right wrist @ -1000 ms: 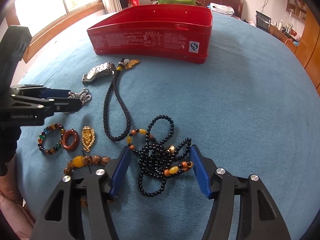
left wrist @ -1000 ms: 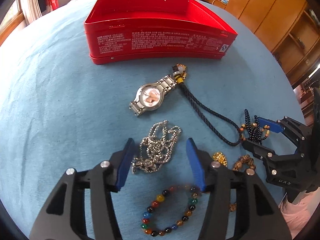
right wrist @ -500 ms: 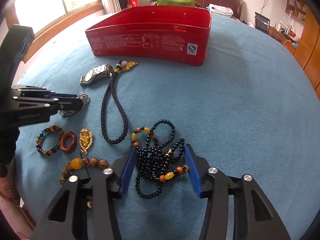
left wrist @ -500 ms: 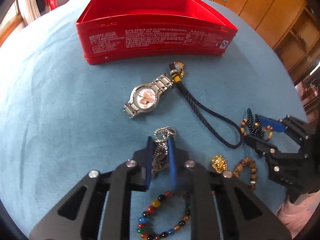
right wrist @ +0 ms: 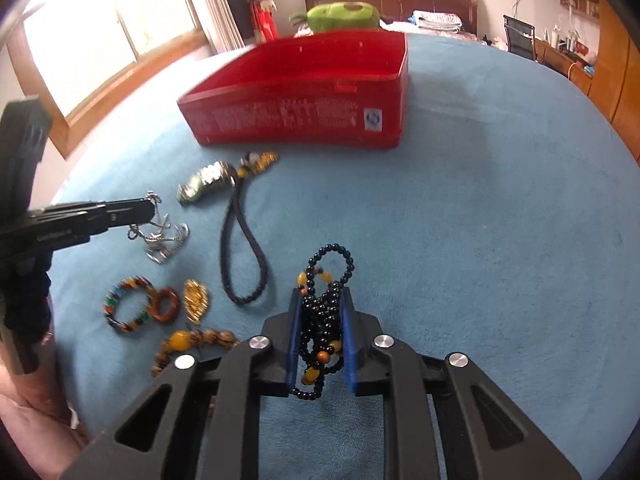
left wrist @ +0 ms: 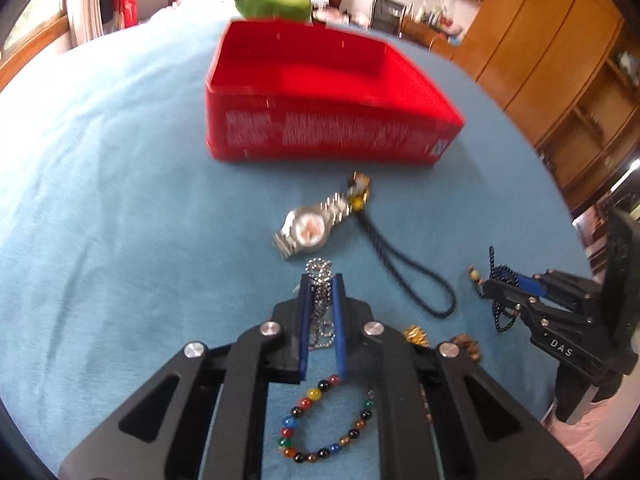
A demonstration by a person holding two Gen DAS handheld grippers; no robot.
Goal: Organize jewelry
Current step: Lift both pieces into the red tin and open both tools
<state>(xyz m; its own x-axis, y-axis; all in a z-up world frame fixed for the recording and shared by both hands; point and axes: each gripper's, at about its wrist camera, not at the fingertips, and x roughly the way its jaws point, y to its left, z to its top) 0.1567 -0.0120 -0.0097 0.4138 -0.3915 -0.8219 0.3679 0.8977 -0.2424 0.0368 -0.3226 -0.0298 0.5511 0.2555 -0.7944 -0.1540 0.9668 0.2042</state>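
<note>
My left gripper [left wrist: 321,280] is shut on the silver ball chain [left wrist: 320,300] and holds it just above the blue cloth; in the right wrist view the chain [right wrist: 162,238] hangs from it. My right gripper [right wrist: 322,296] is shut on the black bead necklace [right wrist: 322,308], lifted off the cloth; it also shows in the left wrist view [left wrist: 500,280]. The open red tin [left wrist: 328,128] stands at the back, also in the right wrist view [right wrist: 304,112]. A silver watch [left wrist: 308,230] lies in front of the tin.
A dark cord with a gold charm [left wrist: 404,272] lies beside the watch. A multicoloured bead bracelet [left wrist: 326,420], a brown ring [right wrist: 163,304], a gold pendant [right wrist: 196,300] and a brown bead bracelet [right wrist: 196,342] lie near me. A green plush [right wrist: 340,16] sits behind the tin.
Both grippers have closed, the left on the silver chain and the right on the black bead necklace, and both have lifted their loads off the cloth.
</note>
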